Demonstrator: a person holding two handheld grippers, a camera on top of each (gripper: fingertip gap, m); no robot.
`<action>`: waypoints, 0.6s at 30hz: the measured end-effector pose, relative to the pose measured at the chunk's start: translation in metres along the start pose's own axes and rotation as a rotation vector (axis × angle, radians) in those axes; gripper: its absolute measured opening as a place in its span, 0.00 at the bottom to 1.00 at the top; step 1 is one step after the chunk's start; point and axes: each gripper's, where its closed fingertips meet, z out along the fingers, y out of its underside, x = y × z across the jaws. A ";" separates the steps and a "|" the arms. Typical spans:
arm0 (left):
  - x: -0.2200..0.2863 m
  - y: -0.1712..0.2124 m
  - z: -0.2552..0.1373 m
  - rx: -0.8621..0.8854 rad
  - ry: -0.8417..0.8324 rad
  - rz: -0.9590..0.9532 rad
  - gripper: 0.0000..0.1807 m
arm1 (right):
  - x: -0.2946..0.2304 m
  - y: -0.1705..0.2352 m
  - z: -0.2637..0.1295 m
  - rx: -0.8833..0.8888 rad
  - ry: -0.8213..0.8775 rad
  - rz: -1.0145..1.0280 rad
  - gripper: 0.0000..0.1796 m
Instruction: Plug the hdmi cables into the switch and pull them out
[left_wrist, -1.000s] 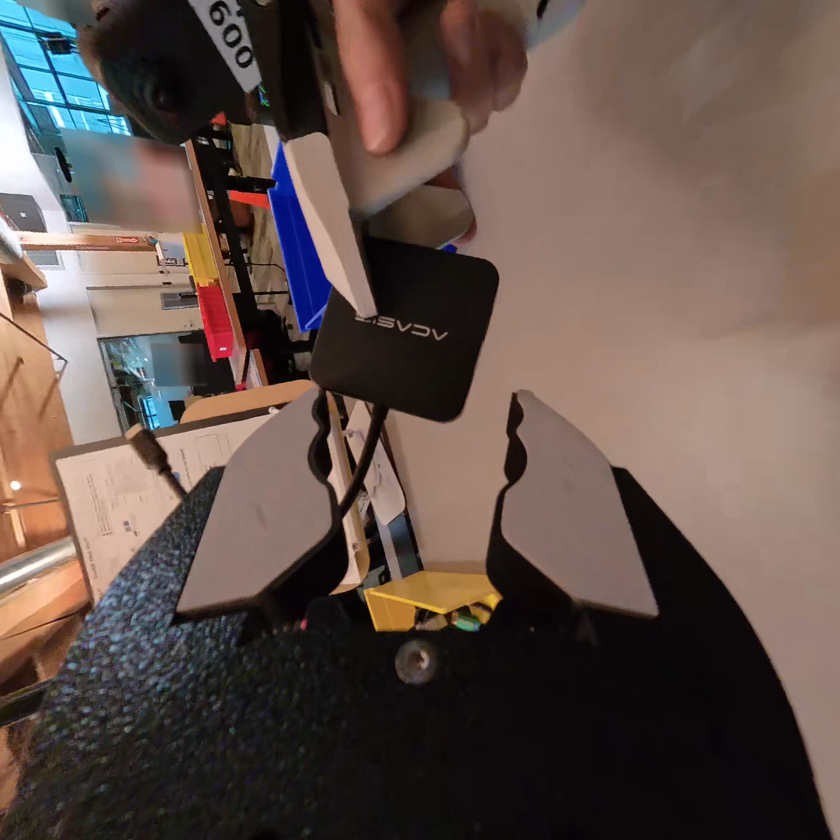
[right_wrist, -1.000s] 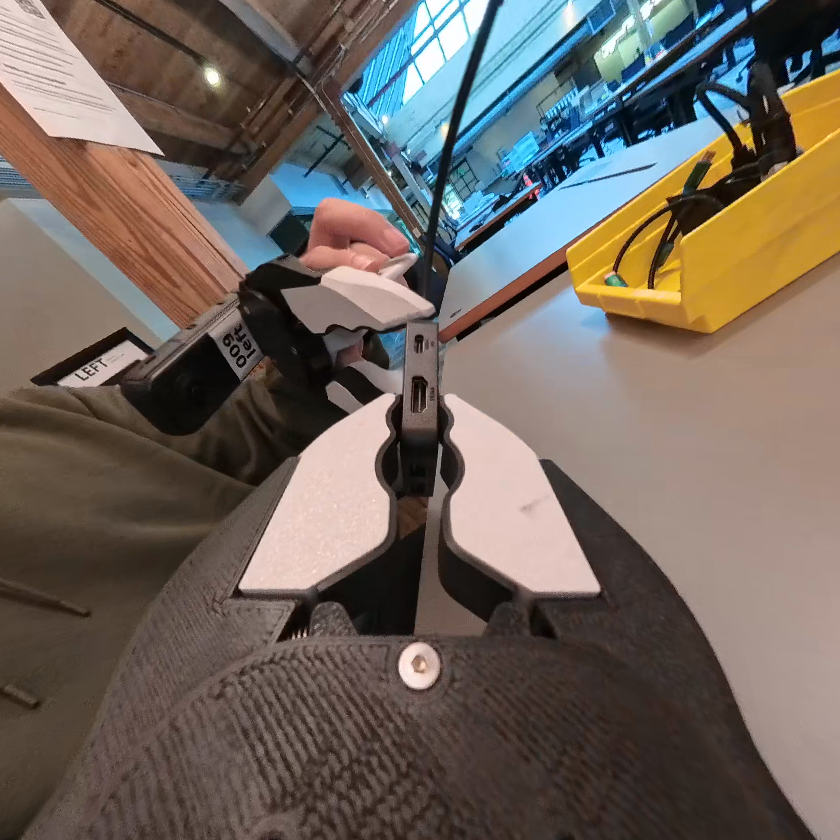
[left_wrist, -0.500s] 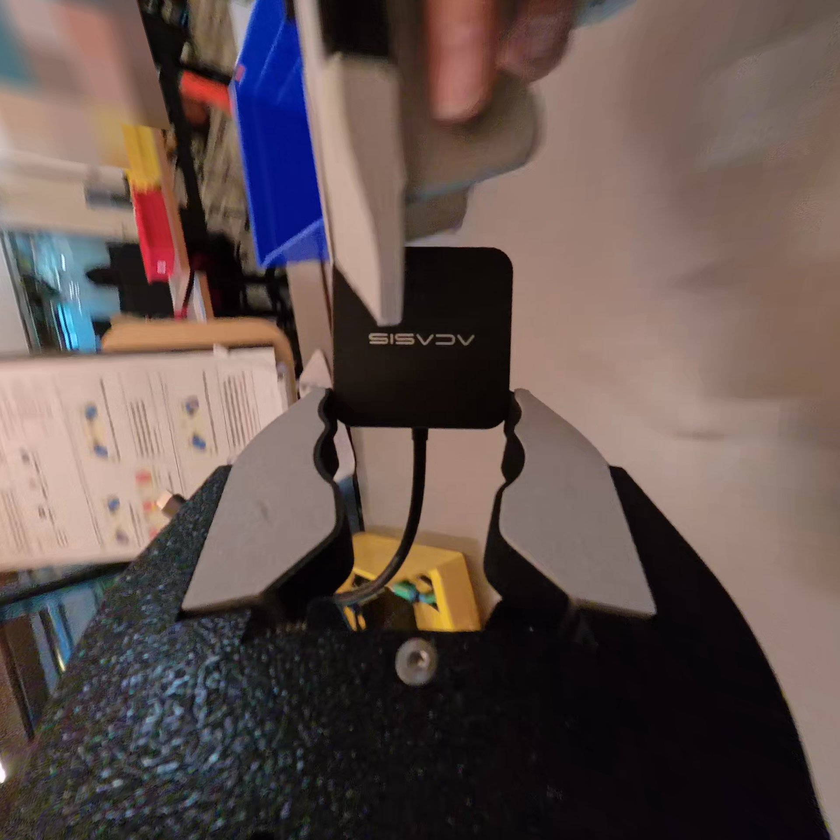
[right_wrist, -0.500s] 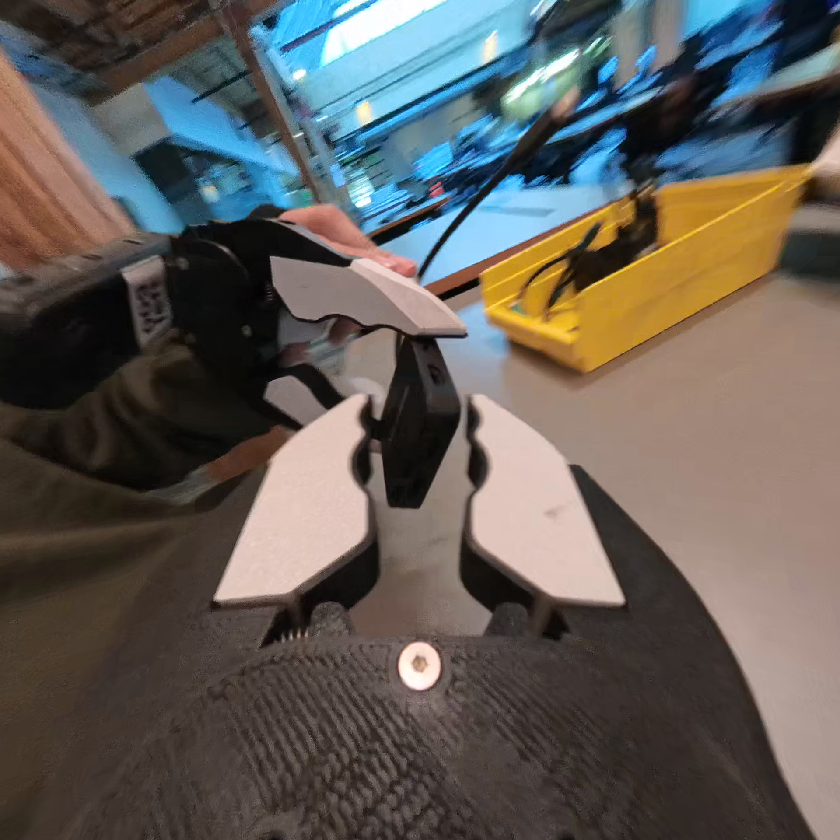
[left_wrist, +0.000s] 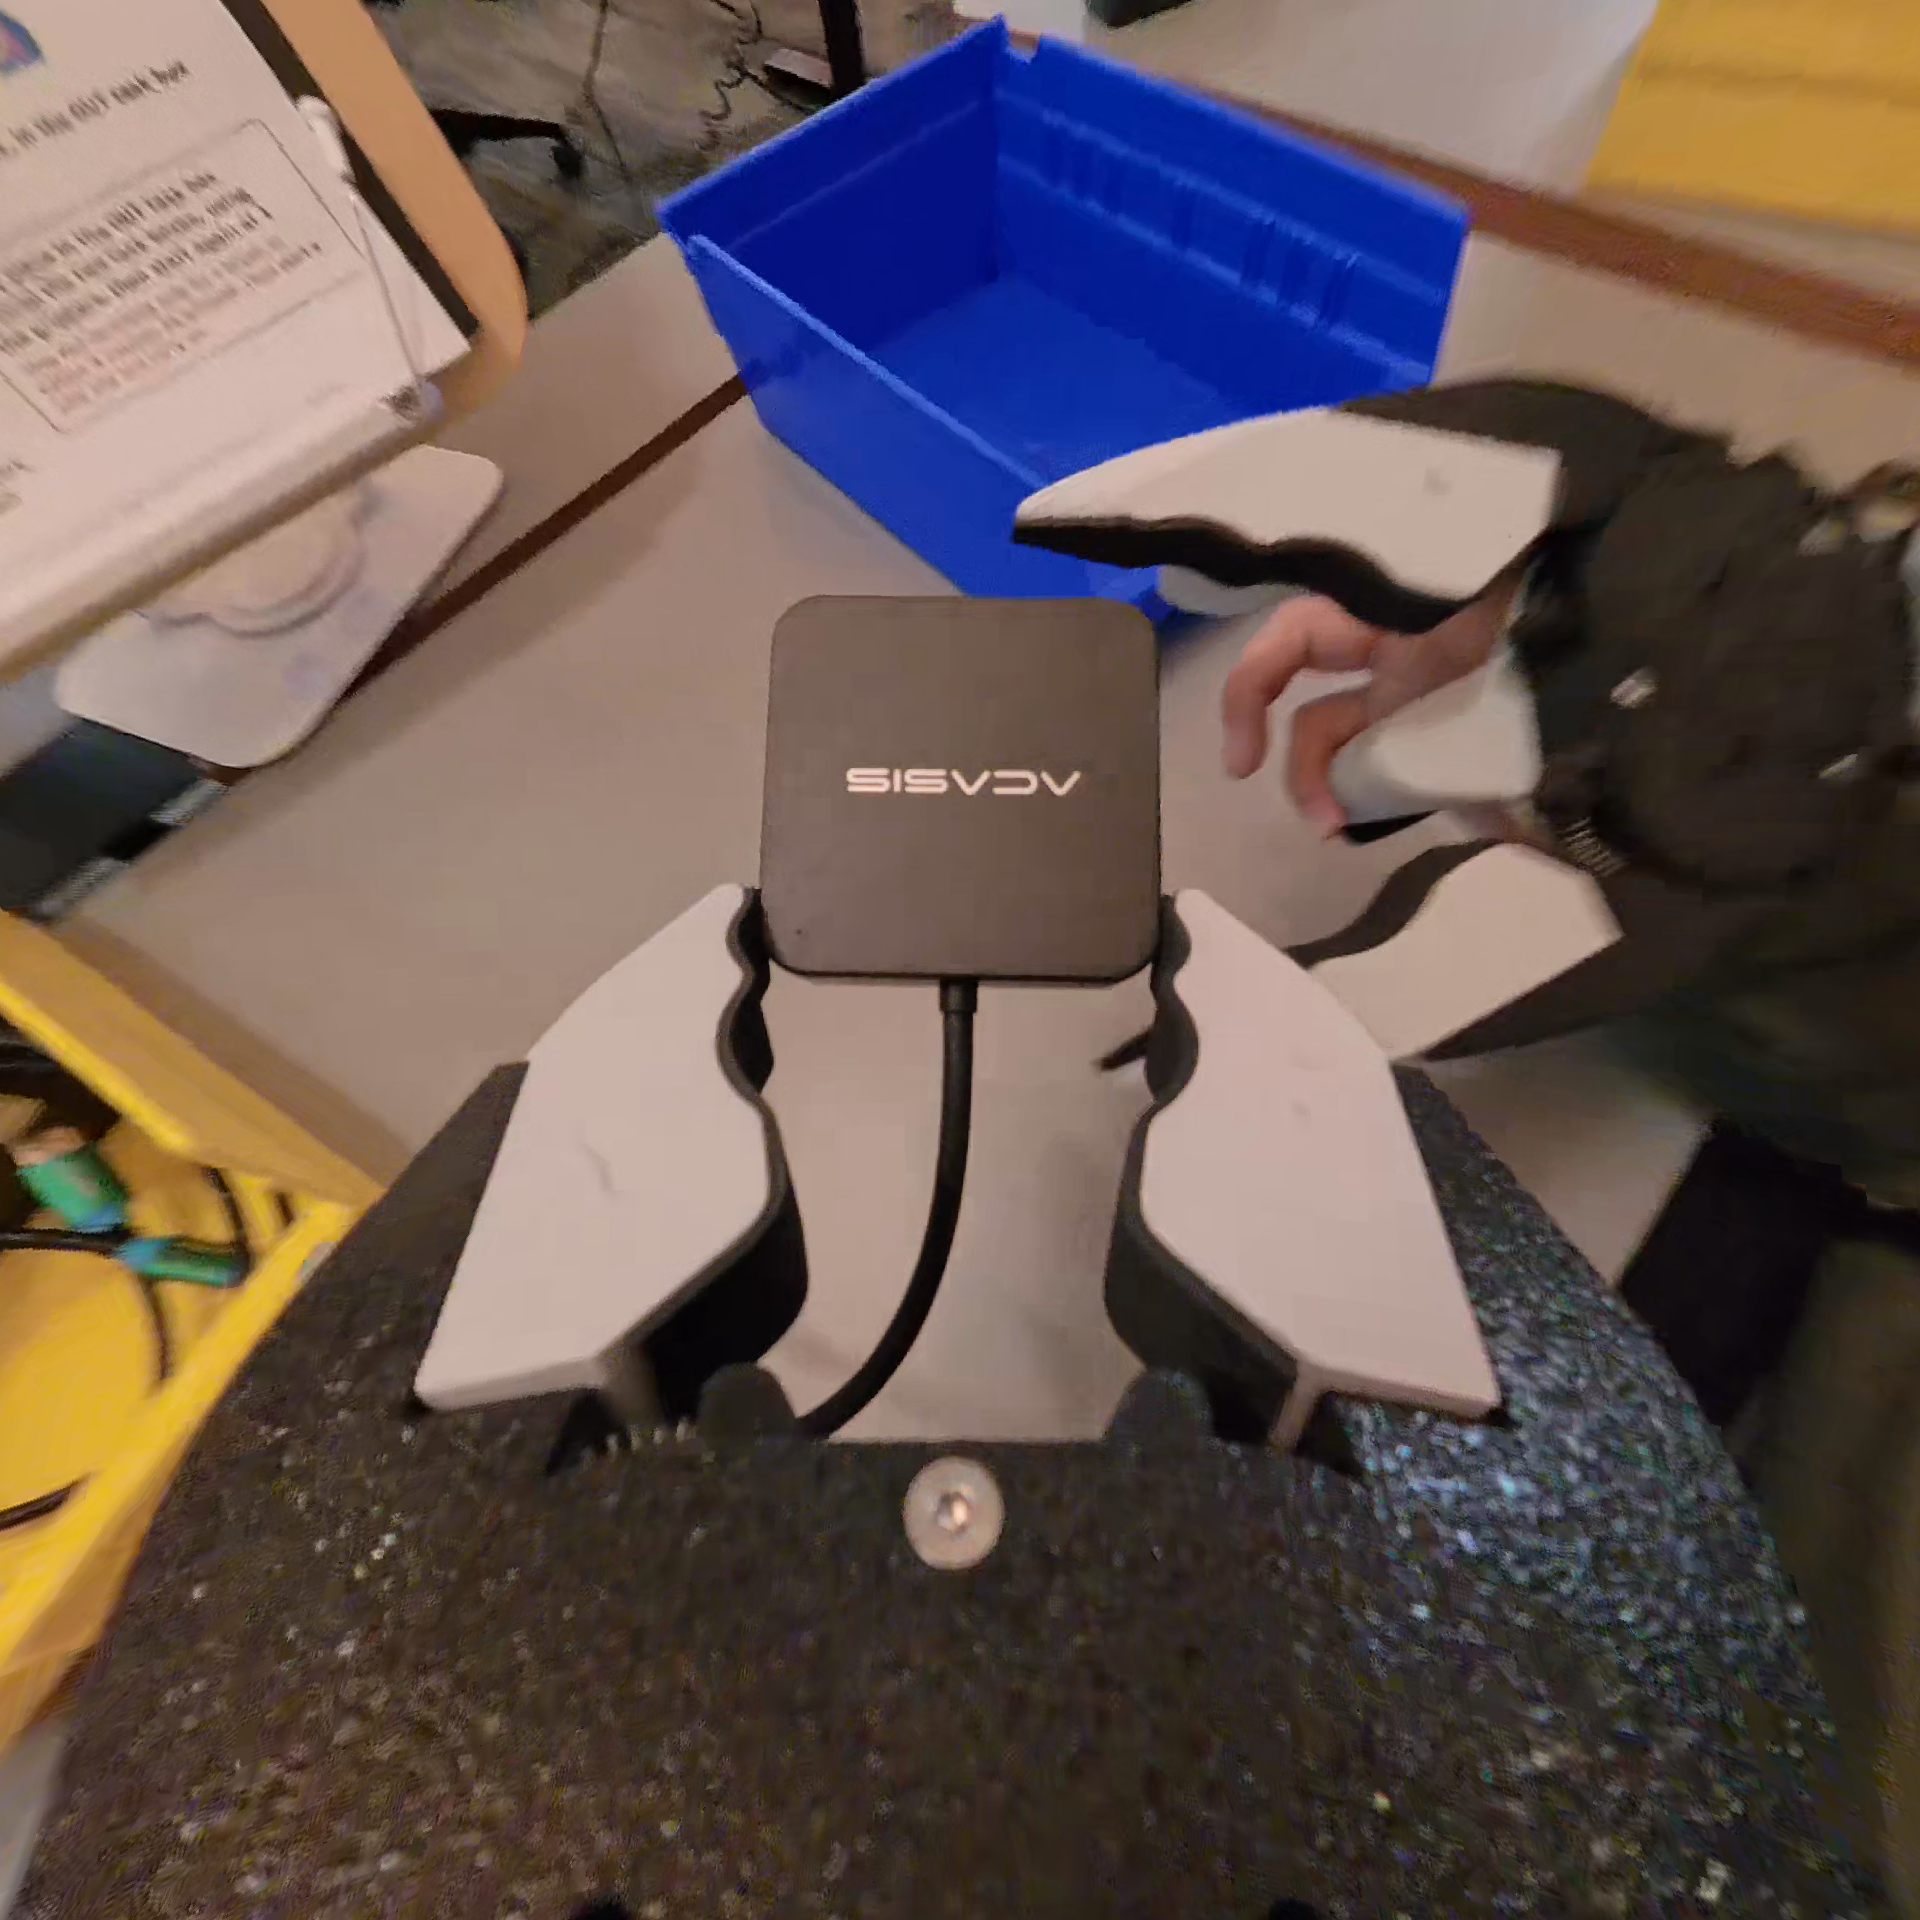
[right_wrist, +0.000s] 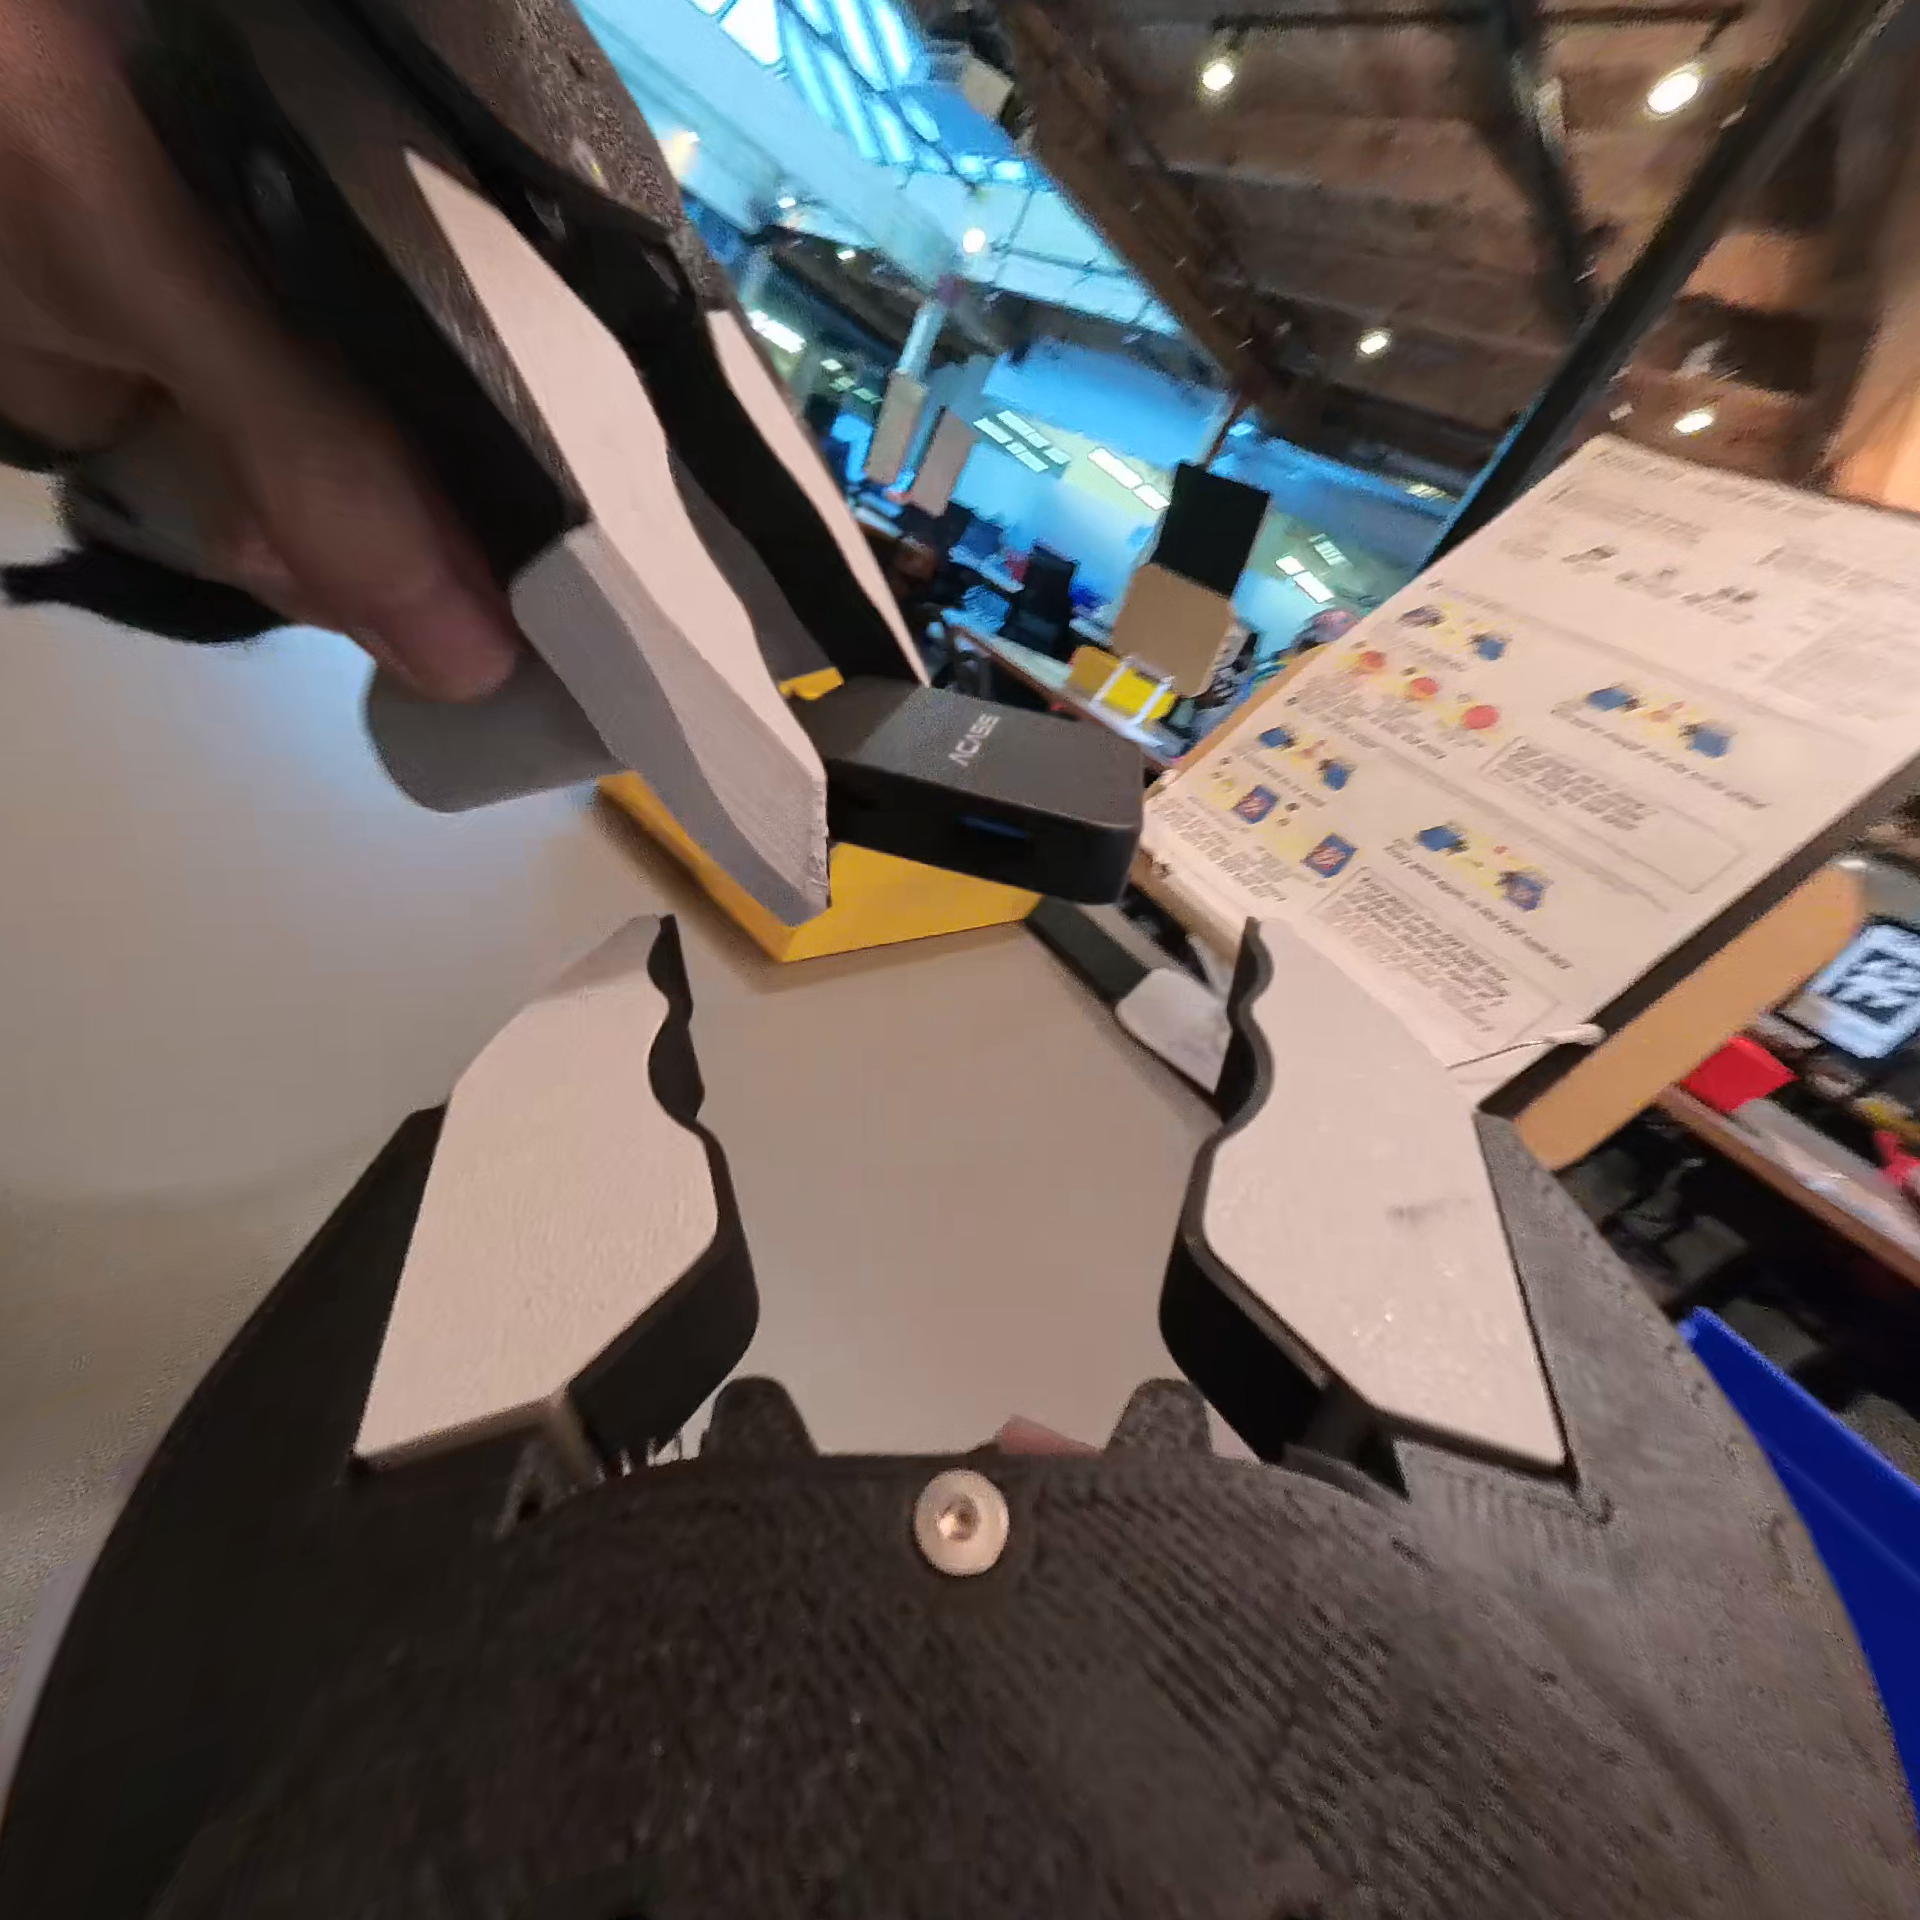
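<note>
The black square switch (left_wrist: 961, 790) is clamped by its two near edges in my left gripper (left_wrist: 961, 935) and held flat above the grey table (left_wrist: 468, 935). Its own black cable (left_wrist: 951, 1122) runs back between the fingers. My right gripper (right_wrist: 956, 945) is open and empty, a little way from the switch (right_wrist: 987, 790). In the left wrist view the right gripper (left_wrist: 1195, 727) shows to the right of the switch, jaws wide apart. Loose cables with green plugs (left_wrist: 177, 1262) lie in a yellow bin (left_wrist: 156, 1371) at the left.
An empty blue bin (left_wrist: 1039, 312) stands on the table beyond the switch. An instruction sheet on a stand (left_wrist: 156, 312) is at the far left, and it also shows in the right wrist view (right_wrist: 1507, 779). The yellow bin (right_wrist: 894, 894) sits behind the switch there.
My right gripper has opened, let go of the switch and drawn back. My left gripper has closed on the switch and turned it flat, face up, over the table.
</note>
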 end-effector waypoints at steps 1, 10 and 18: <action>0.005 -0.002 0.000 0.010 0.031 -0.035 0.39 | 0.000 -0.001 0.002 0.016 0.028 -0.018 0.55; 0.028 -0.004 0.008 -0.011 0.099 -0.102 0.39 | 0.010 -0.017 -0.007 0.161 0.173 -0.097 0.46; 0.028 -0.007 0.012 0.024 0.098 -0.155 0.39 | 0.011 -0.015 -0.008 0.202 0.185 0.008 0.40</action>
